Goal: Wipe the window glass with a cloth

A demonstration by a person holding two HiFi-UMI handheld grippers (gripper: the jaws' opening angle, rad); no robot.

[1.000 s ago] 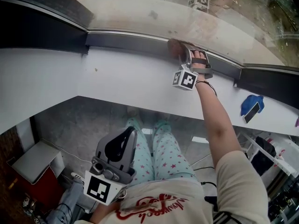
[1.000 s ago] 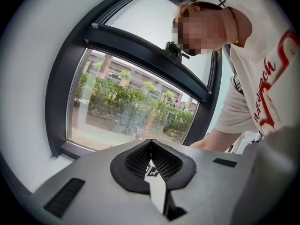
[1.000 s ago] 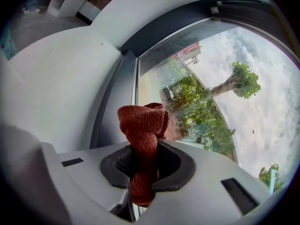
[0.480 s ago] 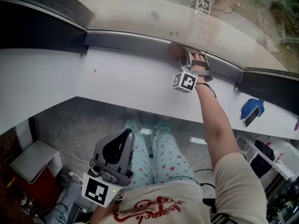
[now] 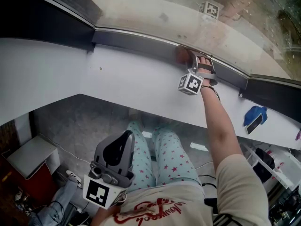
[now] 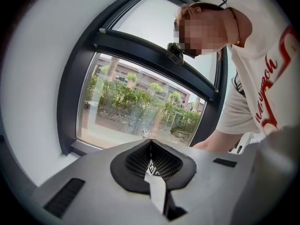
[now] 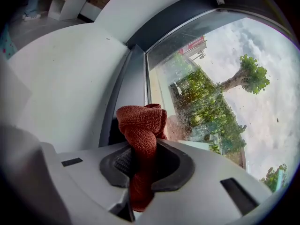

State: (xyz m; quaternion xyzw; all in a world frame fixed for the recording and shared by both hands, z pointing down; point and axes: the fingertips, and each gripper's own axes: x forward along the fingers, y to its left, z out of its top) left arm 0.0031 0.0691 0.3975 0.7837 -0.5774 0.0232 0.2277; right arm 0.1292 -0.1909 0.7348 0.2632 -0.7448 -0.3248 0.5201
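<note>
A rust-red cloth (image 7: 140,130) is bunched between the jaws of my right gripper (image 7: 143,161), which is shut on it. In the head view that gripper (image 5: 188,56) holds the cloth (image 5: 182,54) against the bottom edge of the window glass (image 5: 235,13), at the dark frame (image 5: 136,39). The glass (image 7: 211,78) is speckled with dirt in the right gripper view. My left gripper (image 5: 123,142) hangs low by the person's lap, far from the window; its jaws (image 6: 151,142) meet with nothing between them.
A white sill (image 5: 127,79) runs below the frame. A blue item with a phone (image 5: 254,117) lies on the sill at the right. A marker tag (image 5: 210,8) sits on the glass. Below stand a red box (image 5: 28,171) and the person's legs (image 5: 160,149).
The right gripper with the cloth has slid slightly to the right along the bottom of the glass. The left gripper has stayed low.
</note>
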